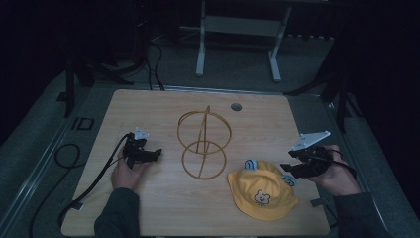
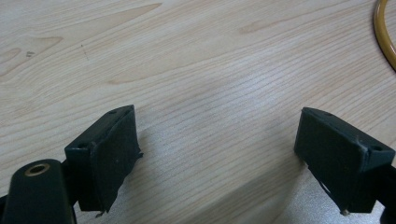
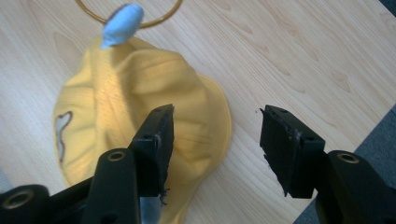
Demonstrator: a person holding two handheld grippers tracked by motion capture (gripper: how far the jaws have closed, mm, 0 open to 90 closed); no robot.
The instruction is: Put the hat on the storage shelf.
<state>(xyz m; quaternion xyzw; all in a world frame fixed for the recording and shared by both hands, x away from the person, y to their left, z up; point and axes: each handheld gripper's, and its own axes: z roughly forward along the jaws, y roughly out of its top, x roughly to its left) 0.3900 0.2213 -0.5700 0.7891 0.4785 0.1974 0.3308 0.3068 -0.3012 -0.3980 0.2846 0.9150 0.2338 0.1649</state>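
The yellow hat (image 1: 262,190) lay just left of the empty, wide-open right gripper (image 1: 291,169), far from the open left gripper (image 1: 152,154).

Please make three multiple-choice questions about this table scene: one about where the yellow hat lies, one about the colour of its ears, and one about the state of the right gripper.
1. Where does the yellow hat lie on the wooden table?
A. Near the person's right-hand corner, beside the wire hat stand
B. On top of the stand
C. At the far left edge

2. What colour are the hat's ears?
A. Red
B. Light blue
C. Black

3. How is the right gripper?
A. Shut on the hat
B. Shut on the stand
C. Open, holding nothing

Answers:
1. A: the high view shows the hat flat on the table next to the stand's lower ring.
2. B: the right gripper view shows a light blue ear.
3. C: its jaws stand apart above the hat's brim.
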